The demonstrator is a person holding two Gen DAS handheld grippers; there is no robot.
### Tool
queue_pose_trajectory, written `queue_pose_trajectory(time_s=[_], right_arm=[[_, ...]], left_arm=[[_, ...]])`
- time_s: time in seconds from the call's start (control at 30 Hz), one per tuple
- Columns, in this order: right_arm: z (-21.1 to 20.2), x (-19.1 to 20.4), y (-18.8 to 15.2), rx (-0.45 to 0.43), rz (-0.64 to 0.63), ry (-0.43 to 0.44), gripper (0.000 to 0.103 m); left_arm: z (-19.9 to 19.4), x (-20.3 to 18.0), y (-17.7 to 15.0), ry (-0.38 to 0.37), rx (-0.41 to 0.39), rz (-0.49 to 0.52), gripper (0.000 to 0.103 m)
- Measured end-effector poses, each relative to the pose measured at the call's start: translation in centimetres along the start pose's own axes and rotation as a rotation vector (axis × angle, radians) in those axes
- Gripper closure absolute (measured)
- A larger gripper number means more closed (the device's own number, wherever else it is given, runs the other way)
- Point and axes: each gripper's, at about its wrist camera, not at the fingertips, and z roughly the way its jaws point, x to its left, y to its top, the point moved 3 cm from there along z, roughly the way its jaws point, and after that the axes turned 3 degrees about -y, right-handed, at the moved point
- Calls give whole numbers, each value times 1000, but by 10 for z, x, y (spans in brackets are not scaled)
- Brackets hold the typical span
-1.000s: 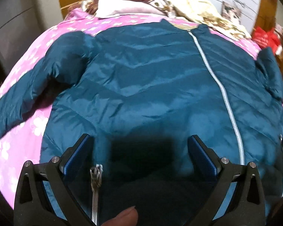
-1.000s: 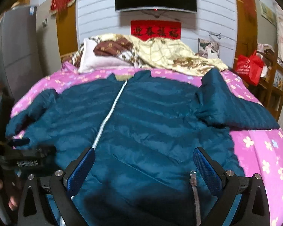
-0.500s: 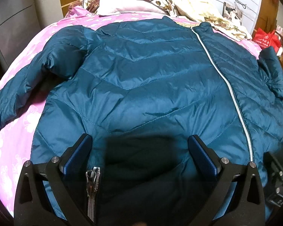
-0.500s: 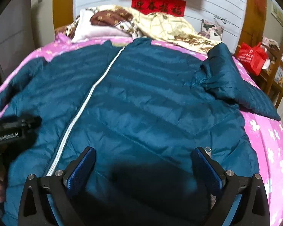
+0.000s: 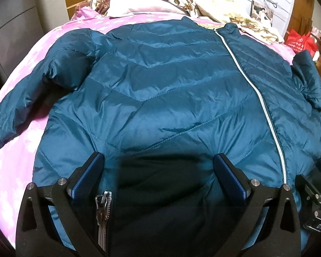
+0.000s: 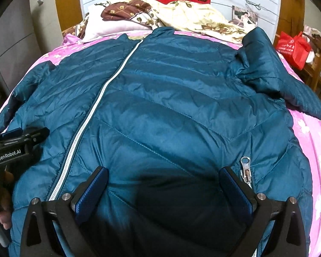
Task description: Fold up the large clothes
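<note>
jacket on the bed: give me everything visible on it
The jacket is a teal quilted puffer with shiny fabric and chevron stitching. It lies front up and spread across the pink floral bedspread, collar toward the pillows. The white front zipper is closed. A zipped pocket sits on each side near the hem, metal pulls showing. The left sleeve stretches outward; the right sleeve is bunched up. Both tongs, left and right, hover open over the hem.

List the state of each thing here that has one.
Jacket: spread flat, front up, unfolded.
Front zipper: closed.
Right sleeve: folded over.
Left sleeve: stretched out on the bedspread.
Left hand-held gripper: open, empty.
Right hand-held gripper: open, empty.
</note>
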Motion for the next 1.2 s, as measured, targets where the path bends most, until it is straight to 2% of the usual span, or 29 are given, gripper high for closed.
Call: queue_pose_trajectory(time_s=[0.1,0.13,0.2,0.27,0.4,0.47,0.57,0.7,0.77,0.83,0.97,1.07,1.13,1.17,1.2], right_arm=[[-2,1,2,-14,-1,-3,0],[-7,1,1,-34,-1,-6,0],[-18,1,3,-84,-6,-24,0],[-35,5,5,-155,-19,-59,0],[-66,12,6,-273,-49,-87,0],[-82,15,4,-321,-54,-72,0],[-98,15,-2,-347,-38,-39,0],[-108,16,-13,-348,-5,34,0],[-105,24,-14,-342,-36,21,0],[-100,32,-13,-332,-67,9,0],[-91,41,-17,-311,-114,-8,0],[-91,44,-17,-320,-140,-25,0],[-90,45,-17,-323,-146,-32,0],[-89,44,-17,-321,-146,-33,0],[-88,44,-18,-318,-144,-34,0]], left_arm=[[-8,9,4,-44,-9,-25,1],[-15,16,6,-38,-16,-44,1],[-40,48,14,-8,-55,-136,1],[-63,83,22,-24,-79,-202,1],[-112,171,31,112,-171,-266,1],[-127,231,23,202,-200,-315,1],[-126,319,-6,304,-160,-415,1],[-110,411,-59,324,-64,-613,1],[-106,432,-72,299,-60,-679,1],[-95,437,-76,259,-39,-687,1],[-82,422,-60,277,-29,-575,1],[-71,413,-46,199,-55,-529,1],[-72,408,-42,136,-112,-546,17],[-73,408,-42,102,-144,-563,36],[-73,409,-43,87,-170,-583,63]])
